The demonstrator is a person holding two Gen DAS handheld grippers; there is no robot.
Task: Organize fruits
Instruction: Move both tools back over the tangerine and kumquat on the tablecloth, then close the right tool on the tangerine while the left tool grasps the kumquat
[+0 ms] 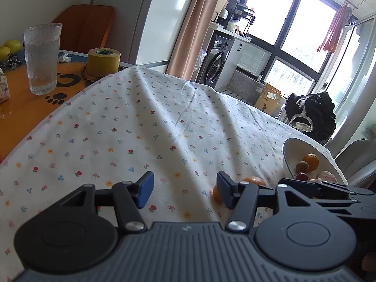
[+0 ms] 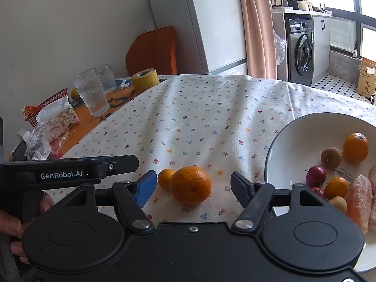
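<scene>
Right wrist: round, dimpled orange (image 2: 190, 185) on cloth.

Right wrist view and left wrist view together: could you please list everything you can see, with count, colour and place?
Large round orange: one, orange, on cloth between the right gripper's fingers.
Small kumquat: one, orange, touching its left side.
White ceramic bowl: one, at right, holding mixed fruit.
Floral tablecloth: one, white.
Textured clear glass: one, far left.
Yellow tape roll: one, beside the glass.
Right gripper: black, open.
Left gripper: black, open, over bare cloth.
Hand: one, lower left.
</scene>
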